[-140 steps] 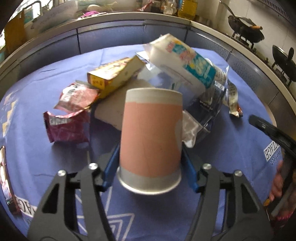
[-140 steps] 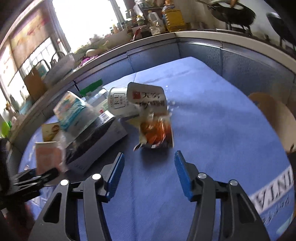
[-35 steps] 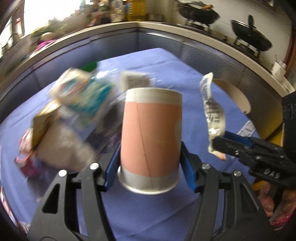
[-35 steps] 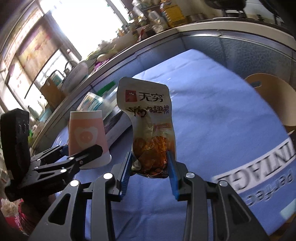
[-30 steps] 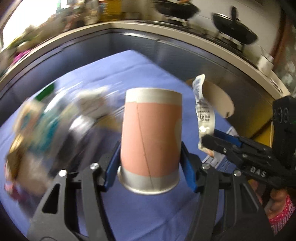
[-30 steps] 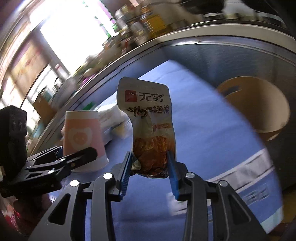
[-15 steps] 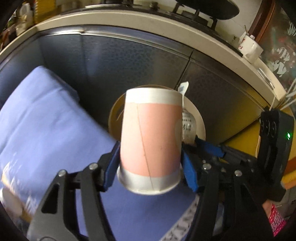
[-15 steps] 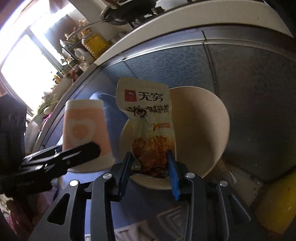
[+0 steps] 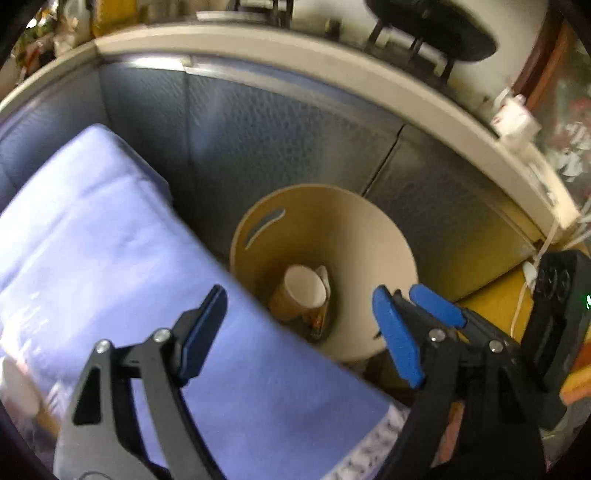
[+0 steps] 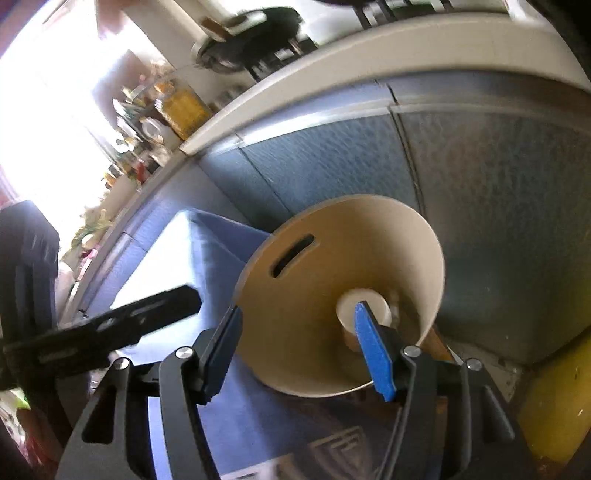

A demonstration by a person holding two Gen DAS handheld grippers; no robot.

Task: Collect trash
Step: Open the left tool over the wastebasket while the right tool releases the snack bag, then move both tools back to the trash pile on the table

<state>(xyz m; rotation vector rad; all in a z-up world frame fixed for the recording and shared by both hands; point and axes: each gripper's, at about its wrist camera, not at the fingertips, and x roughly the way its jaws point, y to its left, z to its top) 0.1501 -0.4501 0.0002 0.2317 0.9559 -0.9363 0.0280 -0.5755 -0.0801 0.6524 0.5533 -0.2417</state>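
Observation:
A tan round bin [image 9: 369, 229] stands on the floor beside the table's end. The pink paper cup [image 9: 301, 295] lies on its side at the bin's bottom, with the orange snack pouch [image 9: 321, 314] next to it. My left gripper [image 9: 295, 332] is open and empty above the table edge near the bin. My right gripper [image 10: 299, 347] is open and empty over the bin [image 10: 424, 240]; the cup's white mouth [image 10: 354, 301] shows behind its right finger. The right gripper also shows in the left wrist view [image 9: 436, 306].
The blue tablecloth [image 9: 92, 240] covers the table to the left. Grey-blue cabinet doors [image 9: 258, 140] and a countertop with a wok [image 9: 424, 33] stand behind the bin. A yellow object [image 10: 554, 406] sits on the floor at right.
Both grippers have opened. The paper cup and the snack pouch have dropped out of the grippers and now lie in the bin.

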